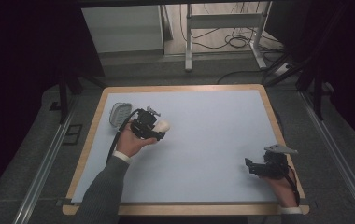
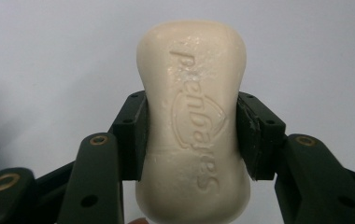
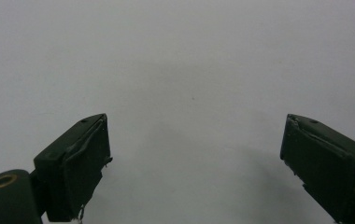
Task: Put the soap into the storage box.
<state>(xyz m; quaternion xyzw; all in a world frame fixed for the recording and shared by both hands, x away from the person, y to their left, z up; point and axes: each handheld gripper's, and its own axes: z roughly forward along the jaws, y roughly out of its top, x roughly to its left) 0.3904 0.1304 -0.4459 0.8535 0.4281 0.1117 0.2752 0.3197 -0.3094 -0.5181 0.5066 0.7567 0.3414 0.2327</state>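
A cream bar of soap (image 2: 194, 121) with embossed lettering sits between the jaws of my left gripper (image 2: 190, 135), which is shut on its waist. In the high view the left gripper (image 1: 159, 130) holds the soap (image 1: 163, 125) just above the pale blue mat, at the left. Beside it, farther left, lies a pale oval soap dish (image 1: 119, 113). My right gripper (image 1: 250, 166) rests low at the right front of the mat, and its jaws (image 3: 194, 158) stand wide open with only bare mat between them.
The pale blue mat (image 1: 203, 140) lies on a wood-edged table (image 1: 89, 140). Beyond the table's far edge are a white cabinet (image 1: 124, 28), a metal frame (image 1: 222, 28) and cables on the floor.
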